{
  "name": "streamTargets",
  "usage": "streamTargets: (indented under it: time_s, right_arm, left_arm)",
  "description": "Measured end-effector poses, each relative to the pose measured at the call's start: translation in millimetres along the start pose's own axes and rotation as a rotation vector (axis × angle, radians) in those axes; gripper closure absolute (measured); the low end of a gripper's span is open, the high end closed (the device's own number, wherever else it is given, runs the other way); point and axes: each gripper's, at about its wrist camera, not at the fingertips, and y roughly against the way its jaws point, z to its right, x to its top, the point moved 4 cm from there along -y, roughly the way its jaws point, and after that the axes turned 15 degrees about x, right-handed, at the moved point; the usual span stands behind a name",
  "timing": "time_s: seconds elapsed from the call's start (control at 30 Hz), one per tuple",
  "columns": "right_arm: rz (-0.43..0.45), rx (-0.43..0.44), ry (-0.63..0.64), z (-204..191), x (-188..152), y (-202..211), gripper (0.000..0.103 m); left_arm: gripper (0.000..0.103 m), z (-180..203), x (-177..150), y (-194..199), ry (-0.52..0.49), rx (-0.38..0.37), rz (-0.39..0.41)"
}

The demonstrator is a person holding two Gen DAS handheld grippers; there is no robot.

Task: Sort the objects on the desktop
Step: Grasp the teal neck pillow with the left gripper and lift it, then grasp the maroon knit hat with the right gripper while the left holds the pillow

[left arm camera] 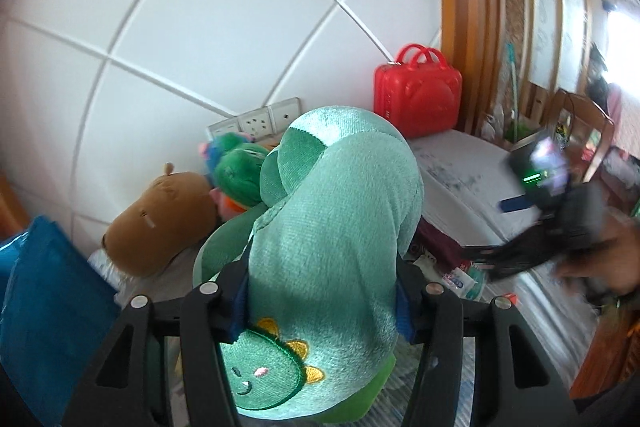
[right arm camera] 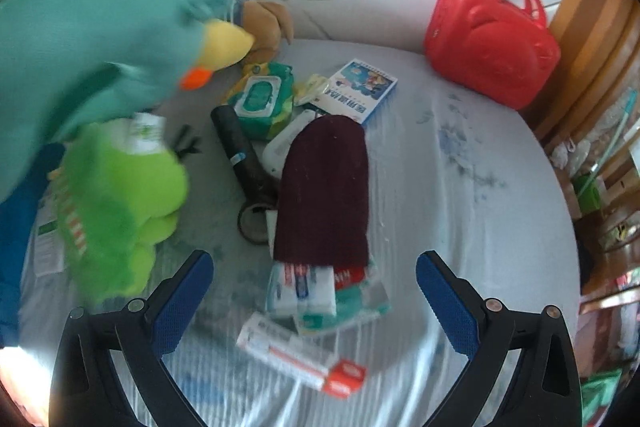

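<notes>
Pads of the left gripper pinched the teal dinosaur plush aloft beside the toy pile; soft fabric could slip free. The right gripper hung spread over a maroon beanie on the cluttered white tablecloth, a red case by the tiled wall.

Right gripper wide open above the pale tablecloth, blue pads apart, gripping nothing. Maroon beanie straight ahead, lying lengthwise. Just near of the beanie, tissue packs and a red-capped tube box. Left of the beanie, a black cylinder; farther left, a blurred teal-and-green plush, probably lifted. Beyond the beanie, a wipes pack and a booklet; far right, a red case.
</notes>
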Motion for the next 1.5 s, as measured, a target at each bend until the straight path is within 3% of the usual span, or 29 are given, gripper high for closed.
streamTargets:
  time_s: [0.27,0.33,0.37,0.4,0.43,0.5,0.53,0.8,1.2,1.5]
  right_arm:
    - [-0.052,-0.024,-0.019,17,29,-85,0.000]
    - [-0.068,-0.025,-0.026,20,29,-92,0.005]
    - [-0.075,-0.026,-0.030,22,30,-96,0.023]
    - [-0.082,-0.027,-0.033,24,30,-99,0.048]
    - [-0.083,-0.024,-0.038,25,30,-98,0.057]
    - [-0.079,-0.016,-0.044,26,29,-94,0.088]
    - [-0.073,-0.011,-0.046,25,28,-89,0.092]
    - [-0.016,0.039,-0.049,16,28,-42,0.094]
    - [0.111,0.090,-0.014,-31,15,80,0.095]
    - [0.178,0.142,0.034,-65,-7,153,0.095]
  left_arm:
    - [0.049,-34,-12,29,0.097,0.083,-0.022]
    - [0.048,-40,-14,32,0.119,0.088,-0.025]
    - [0.048,-43,-15,34,0.129,0.091,-0.026]
    - [0.048,-47,-16,35,0.140,0.094,-0.028]
    - [0.048,-50,-18,37,0.150,0.096,-0.029]
    - [0.048,-53,-19,41,0.157,0.098,-0.027]
    - [0.048,-54,-19,43,0.160,0.098,-0.022]
    - [0.048,-64,-9,66,0.184,0.081,0.024]
    - [0.048,-79,9,122,0.238,0.051,0.157]
    - [0.049,-73,12,162,0.234,0.057,0.199]
